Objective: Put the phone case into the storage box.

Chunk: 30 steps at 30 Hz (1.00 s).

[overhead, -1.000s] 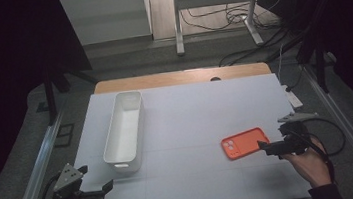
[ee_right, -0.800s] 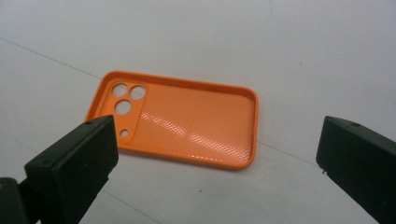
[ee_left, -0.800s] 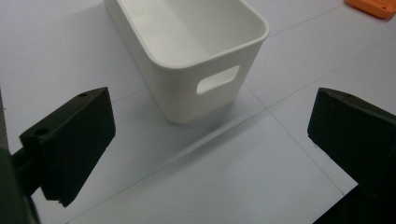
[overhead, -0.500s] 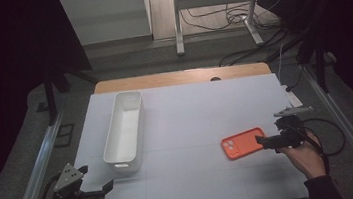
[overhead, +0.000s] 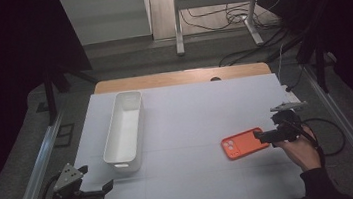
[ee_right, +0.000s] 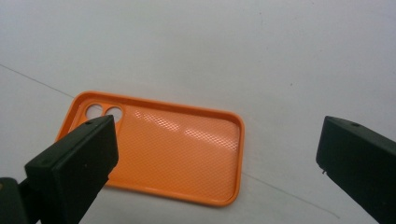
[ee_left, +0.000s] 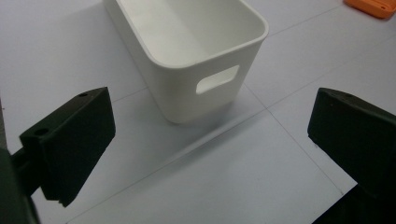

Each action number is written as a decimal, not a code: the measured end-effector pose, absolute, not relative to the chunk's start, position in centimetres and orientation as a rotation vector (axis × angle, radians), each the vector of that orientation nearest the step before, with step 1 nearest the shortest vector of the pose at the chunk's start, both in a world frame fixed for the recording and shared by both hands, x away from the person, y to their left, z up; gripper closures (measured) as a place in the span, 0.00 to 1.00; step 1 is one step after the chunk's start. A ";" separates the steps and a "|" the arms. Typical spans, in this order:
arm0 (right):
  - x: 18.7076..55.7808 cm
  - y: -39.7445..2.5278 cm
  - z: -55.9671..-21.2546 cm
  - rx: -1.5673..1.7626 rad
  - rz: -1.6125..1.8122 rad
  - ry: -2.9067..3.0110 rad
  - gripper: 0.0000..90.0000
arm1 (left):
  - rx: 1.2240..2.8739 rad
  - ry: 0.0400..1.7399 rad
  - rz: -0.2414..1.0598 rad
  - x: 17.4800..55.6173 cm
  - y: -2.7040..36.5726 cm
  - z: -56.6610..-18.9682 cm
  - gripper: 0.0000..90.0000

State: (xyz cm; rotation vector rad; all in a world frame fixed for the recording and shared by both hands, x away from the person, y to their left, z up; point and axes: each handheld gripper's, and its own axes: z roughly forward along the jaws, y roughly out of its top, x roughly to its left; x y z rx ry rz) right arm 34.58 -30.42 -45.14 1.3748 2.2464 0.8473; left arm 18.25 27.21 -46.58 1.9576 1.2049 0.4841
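The phone case (overhead: 243, 143) lies on the surface (overhead: 192, 123) just ahead of the right gripper (overhead: 264, 137); the bin (overhead: 124, 131) stands ahead of the left gripper (overhead: 105, 188).

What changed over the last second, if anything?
The right gripper edged forward to the orange phone case, jaws open, nothing gripped. The left gripper, the white bin and the case stayed put.

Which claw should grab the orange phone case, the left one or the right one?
The right claw. It sits open right beside the orange phone case, which lies flat between its jaws in the right gripper view. The left claw is far off, near the white bin.
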 end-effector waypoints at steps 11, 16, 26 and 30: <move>36.1 -29.7 -45.4 1.377 0.812 2.249 0.00 | 1.957 1.203 0.478 18.3 27.3 -46.6 0.01; 36.5 -29.7 -45.4 1.405 0.833 2.252 0.00 | 1.957 1.198 0.474 18.3 27.3 -46.6 0.01; 36.8 -29.9 -45.2 1.457 0.836 2.285 0.42 | 1.963 1.190 0.476 18.3 27.2 -46.6 0.02; 37.1 -29.9 -45.2 1.493 0.846 2.342 0.71 | 1.964 1.190 0.476 18.3 27.2 -46.6 0.02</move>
